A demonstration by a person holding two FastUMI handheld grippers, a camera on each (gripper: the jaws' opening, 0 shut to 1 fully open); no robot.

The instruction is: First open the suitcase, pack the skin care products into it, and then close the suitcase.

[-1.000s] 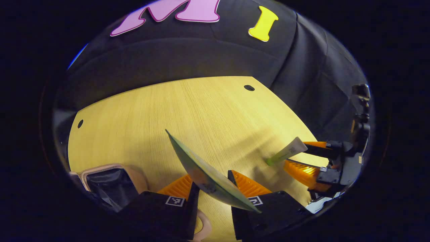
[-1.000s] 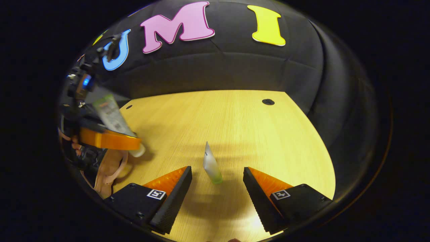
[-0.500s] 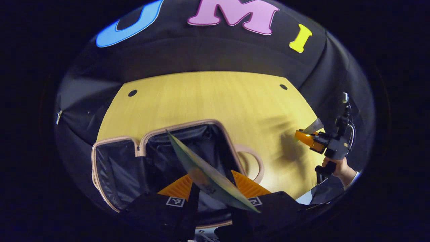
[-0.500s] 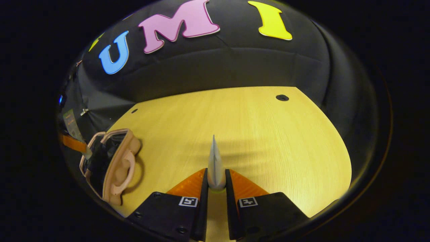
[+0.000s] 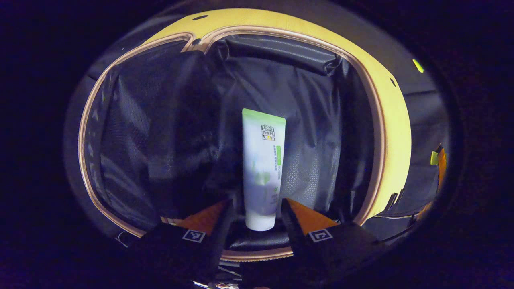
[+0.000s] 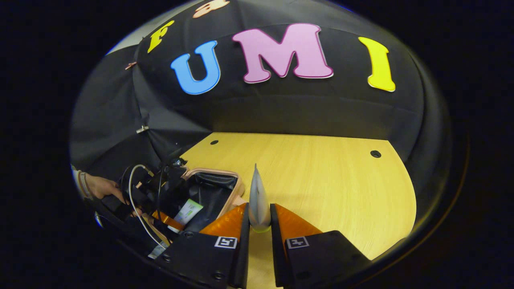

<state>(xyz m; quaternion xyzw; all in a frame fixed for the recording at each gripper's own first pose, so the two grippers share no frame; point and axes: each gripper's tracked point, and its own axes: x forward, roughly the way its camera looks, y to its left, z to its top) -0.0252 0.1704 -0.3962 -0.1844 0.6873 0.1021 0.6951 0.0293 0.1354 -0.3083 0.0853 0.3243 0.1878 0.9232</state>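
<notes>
Inside the open suitcase [image 5: 377, 120], a white tube with a green end [image 5: 263, 168] is being left on the dark lining, between the parted fingers of the left gripper [image 5: 255, 218], which is released. Beside the suitcase, over the wooden table [image 6: 329, 180], a second tube [image 6: 258, 202] is being clenched upright by the right gripper [image 6: 259, 237]. A snag is being risked: the second tube could be knocked against the suitcase rim or the withdrawing left gripper.
</notes>
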